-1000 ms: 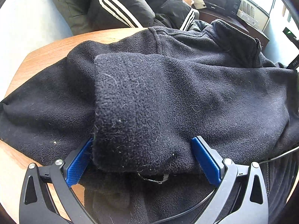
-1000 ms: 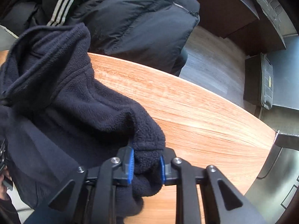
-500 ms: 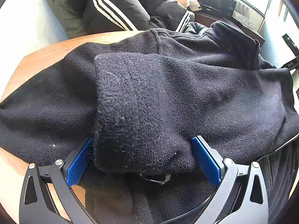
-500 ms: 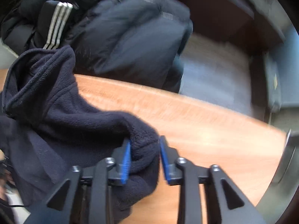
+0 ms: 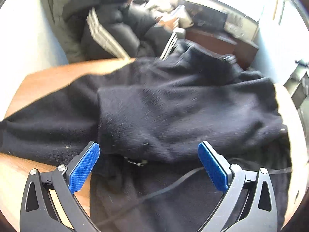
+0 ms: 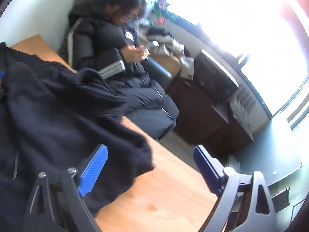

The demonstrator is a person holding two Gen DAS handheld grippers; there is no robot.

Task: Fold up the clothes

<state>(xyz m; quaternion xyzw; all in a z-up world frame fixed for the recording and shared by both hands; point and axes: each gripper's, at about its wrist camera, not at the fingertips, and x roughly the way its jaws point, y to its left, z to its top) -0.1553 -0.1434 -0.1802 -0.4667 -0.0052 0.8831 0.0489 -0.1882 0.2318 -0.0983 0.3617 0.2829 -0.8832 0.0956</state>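
A dark navy fleece jacket (image 5: 173, 104) lies spread over the wooden table (image 5: 50, 77), with one sleeve folded across its body. My left gripper (image 5: 148, 154) hovers above the near hem, jaws wide apart, blue pads clear of the cloth. In the right wrist view the same fleece jacket (image 6: 58, 116) lies on the table (image 6: 164, 193), its cuff end loose on the wood. My right gripper (image 6: 150, 160) is lifted above that cuff; its jaws are opening and nothing is pressed between the pads.
A person in a black puffer jacket with white stripes (image 6: 119, 61) sits just past the table's far edge. Dark wooden cabinets (image 6: 208, 104) stand beyond, under a bright window. A black cable (image 5: 173, 185) runs over the cloth near my left gripper.
My right gripper let go of the sleeve cuff, opened wide, rose and swung away. My left gripper lifted off the folded sleeve, which stays lying on the jacket.
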